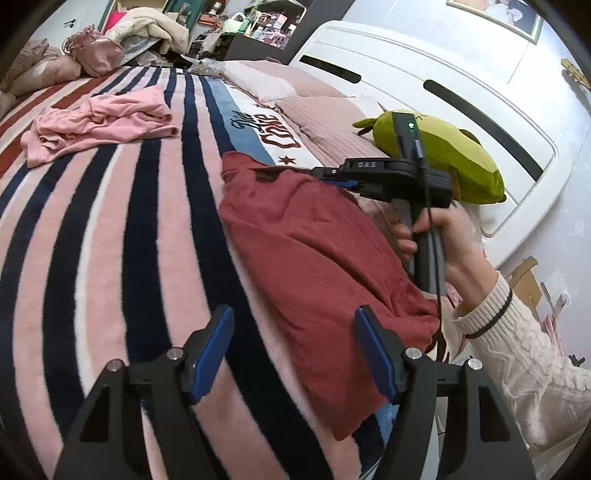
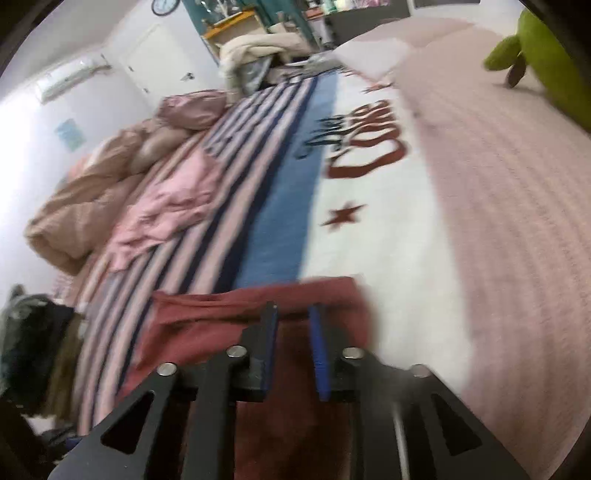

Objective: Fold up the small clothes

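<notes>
A dark red garment (image 1: 317, 266) lies folded on the striped blanket (image 1: 110, 258). My left gripper (image 1: 293, 325) is open and empty, just above the garment's near edge. My right gripper (image 1: 332, 177) hovers over the garment's far end, held by a hand in a cream sleeve. In the right wrist view the right gripper (image 2: 293, 317) has its jaws a narrow gap apart over the red garment (image 2: 207, 325), holding nothing that I can see. A crumpled pink garment (image 1: 99, 125) lies farther off on the blanket; it also shows in the right wrist view (image 2: 170, 206).
A green plush toy (image 1: 454, 155) lies by the white headboard (image 1: 424, 92). Pink pillows (image 1: 325, 122) sit at the bed's head. A bundled beige duvet (image 2: 99, 184) and piled clothes (image 1: 147, 29) lie at the far side. The right wrist view is motion-blurred.
</notes>
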### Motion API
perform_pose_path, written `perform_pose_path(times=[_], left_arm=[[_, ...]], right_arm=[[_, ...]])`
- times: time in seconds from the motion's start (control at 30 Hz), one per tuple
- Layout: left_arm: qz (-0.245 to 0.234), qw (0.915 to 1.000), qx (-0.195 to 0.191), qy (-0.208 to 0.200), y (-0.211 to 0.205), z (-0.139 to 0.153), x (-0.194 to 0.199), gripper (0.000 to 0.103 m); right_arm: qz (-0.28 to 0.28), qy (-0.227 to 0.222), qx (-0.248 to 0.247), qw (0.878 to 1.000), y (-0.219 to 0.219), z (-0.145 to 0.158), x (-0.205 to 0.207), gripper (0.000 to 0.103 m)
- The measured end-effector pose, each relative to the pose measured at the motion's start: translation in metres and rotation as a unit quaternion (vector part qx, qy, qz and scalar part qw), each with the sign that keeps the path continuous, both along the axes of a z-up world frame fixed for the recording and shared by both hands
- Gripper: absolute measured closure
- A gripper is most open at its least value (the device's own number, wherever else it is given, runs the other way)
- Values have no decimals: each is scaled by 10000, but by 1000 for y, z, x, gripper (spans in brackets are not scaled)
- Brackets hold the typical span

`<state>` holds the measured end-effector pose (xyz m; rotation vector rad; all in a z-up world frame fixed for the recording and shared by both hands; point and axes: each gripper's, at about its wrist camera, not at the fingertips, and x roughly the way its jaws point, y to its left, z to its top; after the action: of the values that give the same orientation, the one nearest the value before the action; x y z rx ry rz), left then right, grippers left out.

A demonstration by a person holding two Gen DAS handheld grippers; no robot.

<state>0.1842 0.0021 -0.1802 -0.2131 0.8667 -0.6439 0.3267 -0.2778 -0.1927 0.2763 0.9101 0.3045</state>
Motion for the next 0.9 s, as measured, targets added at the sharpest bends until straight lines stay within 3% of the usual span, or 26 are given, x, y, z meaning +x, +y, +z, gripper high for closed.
perform_pose_path(times=[0.07, 0.13, 0.2, 0.27, 0.3, 0.4, 0.5, 0.53, 0.7, 0.8, 0.83, 0.87, 0.9], left_arm=[[-18, 10000, -11, 10, -1, -1, 0, 35], [-42, 10000, -27, 39, -2, -2, 0, 34], [-84, 9999, -71, 101, -3, -4, -1, 34], [-191, 9996, -144, 178, -6, -8, -4, 33], [-256, 9993, -179, 224, -9, -10, -6, 33], [-227, 9996, -60, 176, -15, -14, -13, 33], [-339, 9993, 98, 160, -21, -18, -22, 50], [-396, 9990, 41, 213, -21, -19, -24, 61], [-480, 9983, 324, 88, -26, -18, -40, 64], [-478, 9981, 378, 106, -27, -16, -39, 60], [-456, 9982, 359, 132, -26, -15, -37, 51], [-414, 9984, 353, 152, -25, -13, -33, 41], [-326, 9988, 350, 120, -23, -10, -28, 37]], right_arm=[[17, -140, -50, 9999, -5, 6, -9, 71], [152, -120, 414, 9990, -14, 15, -24, 69], [398, -111, 710, 9966, -18, 24, -41, 59], [799, -96, 652, 9946, -11, 30, -72, 57], [1036, -61, 513, 9933, -3, 29, -89, 58], [1461, -63, 278, 9889, 9, 22, -138, 77], [1731, 52, 85, 9849, 17, 3, -181, 88], [1783, 47, 47, 9839, 19, -2, -190, 88], [1793, 175, 161, 9835, 16, -16, -215, 88], [1749, 221, 317, 9838, 9, -13, -213, 86], [1720, 211, 402, 9841, 5, -10, -210, 84], [1650, 156, 476, 9850, -2, -5, -206, 79], [1524, 47, 516, 9870, -10, 2, -201, 62]])
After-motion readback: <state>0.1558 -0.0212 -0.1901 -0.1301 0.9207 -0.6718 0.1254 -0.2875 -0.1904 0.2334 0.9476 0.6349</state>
